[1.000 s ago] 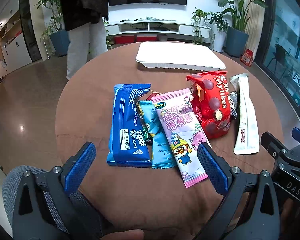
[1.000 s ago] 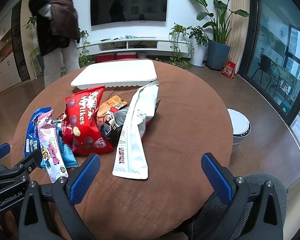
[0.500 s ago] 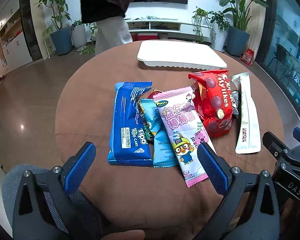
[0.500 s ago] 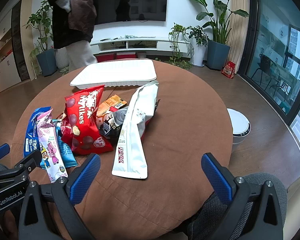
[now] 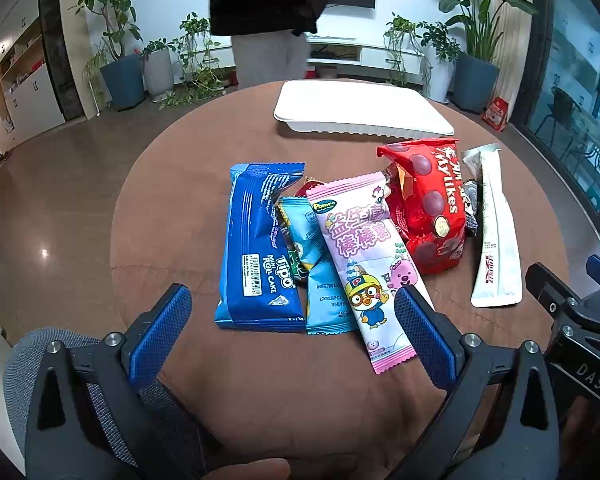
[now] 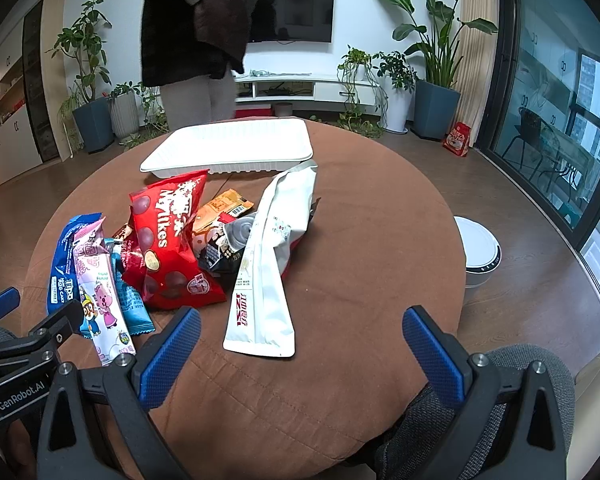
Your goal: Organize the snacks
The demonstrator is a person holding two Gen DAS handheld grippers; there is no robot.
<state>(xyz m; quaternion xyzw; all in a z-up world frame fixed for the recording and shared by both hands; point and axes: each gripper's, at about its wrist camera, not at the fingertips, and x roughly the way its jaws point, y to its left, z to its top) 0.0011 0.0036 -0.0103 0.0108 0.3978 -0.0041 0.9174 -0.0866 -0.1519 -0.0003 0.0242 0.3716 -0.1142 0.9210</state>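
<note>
Brown-clothed tabletop (image 6: 360, 240) carries overlapped snacks, white tray (image 6: 236, 148) empty at far side; left gripper (image 5: 292, 328) & right gripper (image 6: 300, 344) hover near edge w/ fingers wide, holding nothing; risk: slick overlapping wrappers, e.g. pink pack (image 5: 364, 256) on teal pack (image 5: 320, 280), so pinch may drag neighbour.

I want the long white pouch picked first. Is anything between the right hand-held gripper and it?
Nothing visible. The right hand-held gripper is open, with only bare brown tablecloth between it and the white pouch. The pouch's far end lies over other snacks, but its near end lies clear.
</note>
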